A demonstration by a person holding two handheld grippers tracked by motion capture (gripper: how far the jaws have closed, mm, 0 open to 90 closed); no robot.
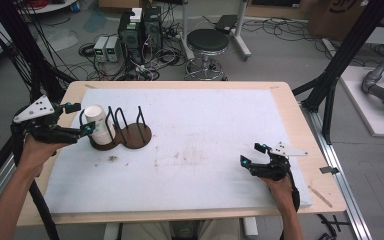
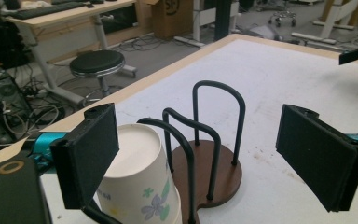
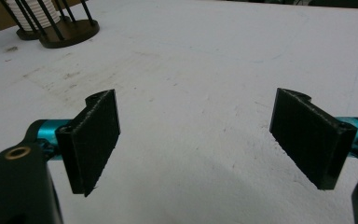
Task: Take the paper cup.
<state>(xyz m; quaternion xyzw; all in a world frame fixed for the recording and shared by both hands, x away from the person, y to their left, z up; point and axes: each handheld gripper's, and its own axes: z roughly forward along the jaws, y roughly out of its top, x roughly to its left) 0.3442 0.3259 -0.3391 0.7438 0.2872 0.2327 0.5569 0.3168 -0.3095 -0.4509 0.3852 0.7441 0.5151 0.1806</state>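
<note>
hovering at nine o'clock with left gripper (image 1: 78, 118) released beside paper cup (image 1: 97, 123) in wire rack (image 1: 125, 131), resting at four o'clock on white mat (image 1: 200, 130) with right gripper (image 1: 252, 155) released

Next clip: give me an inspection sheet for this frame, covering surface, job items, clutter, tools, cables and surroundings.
Surface: white mat on a wooden table, with brown stains near the middle.
Job items: white paper cup, upside down, in the left section of a dark wire rack; right section empty.
Clutter: small dark speck on the mat in front of the rack.
Tools: left tool open beside the cup, not gripping; right tool open, over bare mat.
Cables: tangled leads on the floor behind the table.
Surroundings: stool, computer towers, cardboard box.
</note>
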